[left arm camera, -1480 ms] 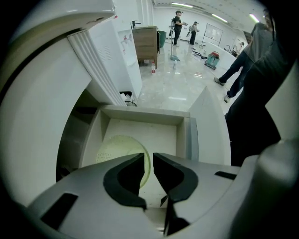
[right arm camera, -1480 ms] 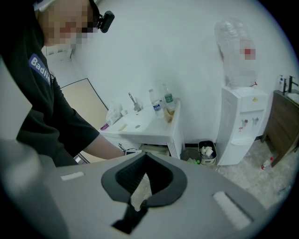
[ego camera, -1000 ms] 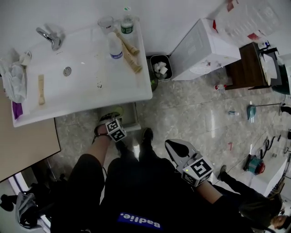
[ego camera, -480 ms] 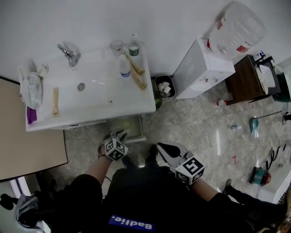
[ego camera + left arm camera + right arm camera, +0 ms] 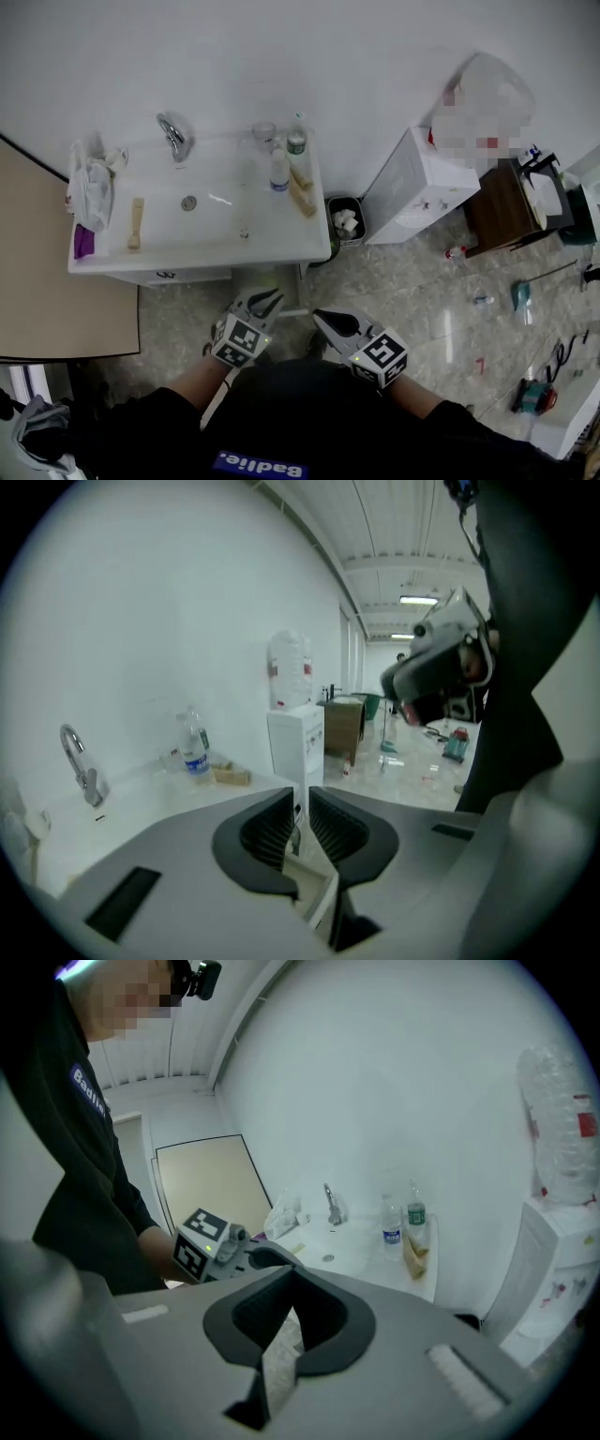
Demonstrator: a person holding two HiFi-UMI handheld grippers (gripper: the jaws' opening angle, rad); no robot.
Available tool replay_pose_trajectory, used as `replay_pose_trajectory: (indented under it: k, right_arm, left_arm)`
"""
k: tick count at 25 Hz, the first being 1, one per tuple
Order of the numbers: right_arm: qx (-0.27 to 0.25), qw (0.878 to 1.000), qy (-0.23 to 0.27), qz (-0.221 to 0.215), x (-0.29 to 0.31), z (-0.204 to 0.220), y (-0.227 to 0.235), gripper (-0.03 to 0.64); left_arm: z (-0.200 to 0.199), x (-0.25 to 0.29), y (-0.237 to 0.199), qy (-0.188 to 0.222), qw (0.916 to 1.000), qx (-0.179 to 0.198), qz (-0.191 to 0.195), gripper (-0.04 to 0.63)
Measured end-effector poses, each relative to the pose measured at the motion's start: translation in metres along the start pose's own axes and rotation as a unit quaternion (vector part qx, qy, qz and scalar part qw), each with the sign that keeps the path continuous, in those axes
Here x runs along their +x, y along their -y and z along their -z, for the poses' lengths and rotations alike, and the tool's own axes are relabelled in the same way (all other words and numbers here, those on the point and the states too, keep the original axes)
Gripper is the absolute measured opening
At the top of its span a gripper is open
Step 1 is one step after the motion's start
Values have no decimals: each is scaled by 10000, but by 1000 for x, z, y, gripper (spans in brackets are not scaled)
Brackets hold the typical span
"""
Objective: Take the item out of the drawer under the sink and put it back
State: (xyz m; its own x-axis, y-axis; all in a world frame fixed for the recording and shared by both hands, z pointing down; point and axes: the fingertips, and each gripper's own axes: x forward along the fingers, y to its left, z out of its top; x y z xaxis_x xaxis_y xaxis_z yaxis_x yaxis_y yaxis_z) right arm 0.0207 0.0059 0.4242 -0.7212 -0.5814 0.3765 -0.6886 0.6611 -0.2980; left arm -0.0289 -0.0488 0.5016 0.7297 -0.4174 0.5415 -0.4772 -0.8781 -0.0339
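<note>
Left gripper parted, empty, just closing | right gripper clenched | scraps in bin: head view only

Open floor before the sink; bin and water dispenser beside its right end

Bottles on white sink

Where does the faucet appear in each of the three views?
Head view: faucet, upper left.
Left gripper view: faucet at far left.
Right gripper view: faucet near centre.
Shared landmark: the blue-labelled bottle, right of it in each view.
</note>
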Motion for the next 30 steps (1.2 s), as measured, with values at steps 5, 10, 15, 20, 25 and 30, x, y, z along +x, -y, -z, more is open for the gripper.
replay_pose_trajectory:
  k: [5,10,15,20,25,30]
  right_arm:
    - [-204,9996,193,-29,3,-18,-11,1]
    - [-233,9989,363,-166,10,-28,-25,2]
    - [-372,9970,582,-350,12,-40,-44,0]
    - [-459,9948,699,-575,13,-44,-62,0]
    - [-449,9940,744,-665,11,-42,-72,0]
    - [-437,9941,711,-696,8,-39,-79,0]
  left_arm:
    - [-65,-53,15,935,9942,-456,259,27]
    - [-94,-88,32,1282,9857,-832,714,6]
    - [-121,-119,43,1702,9784,-912,738,6]
    - [-114,-128,44,1747,9761,-1062,735,6]
    - [-106,-132,50,1746,9758,-1087,750,6]
    - [-103,-135,57,1737,9758,-1095,755,6]
